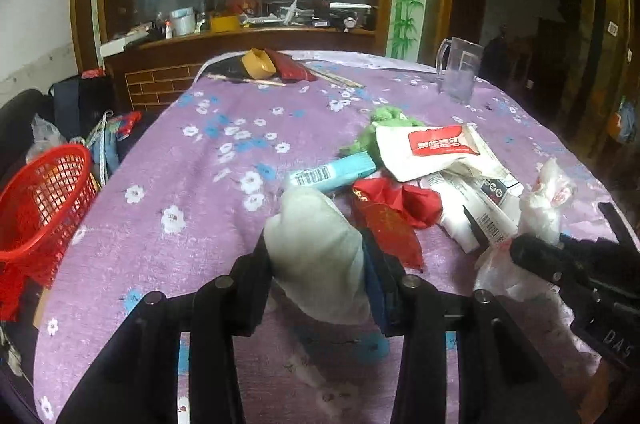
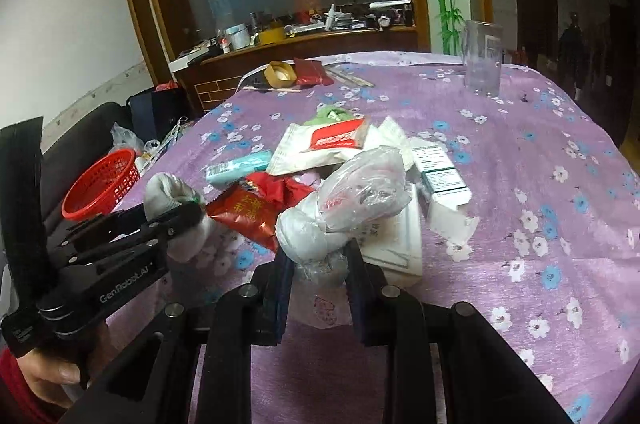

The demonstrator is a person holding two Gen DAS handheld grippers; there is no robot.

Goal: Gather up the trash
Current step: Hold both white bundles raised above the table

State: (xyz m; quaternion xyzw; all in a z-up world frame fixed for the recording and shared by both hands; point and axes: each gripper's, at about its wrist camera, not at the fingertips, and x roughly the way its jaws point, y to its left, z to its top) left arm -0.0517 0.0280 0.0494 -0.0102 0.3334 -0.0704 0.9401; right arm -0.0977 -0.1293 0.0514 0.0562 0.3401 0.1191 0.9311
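My left gripper point(image 1: 318, 256) fingers clamp a white wad point(image 1: 316, 248); right gripper point(image 2: 320, 264) fingers pinch a plastic bag point(image 2: 352, 199) beside the red wrapper point(image 2: 244, 209).

Open tablecloth point(image 1: 208, 183) toward red basket point(image 1: 44, 191).

Right gripper point(image 2: 318, 264) jaws clamp a crumpled plastic bag point(image 2: 352, 199) above the tablecloth point(image 2: 520, 183).

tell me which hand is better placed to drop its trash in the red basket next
Left. The left gripper already grips a white wad, and the red basket sits just off the table's left edge beside it. The right gripper holds a clear plastic bag farther right, beyond the trash pile.
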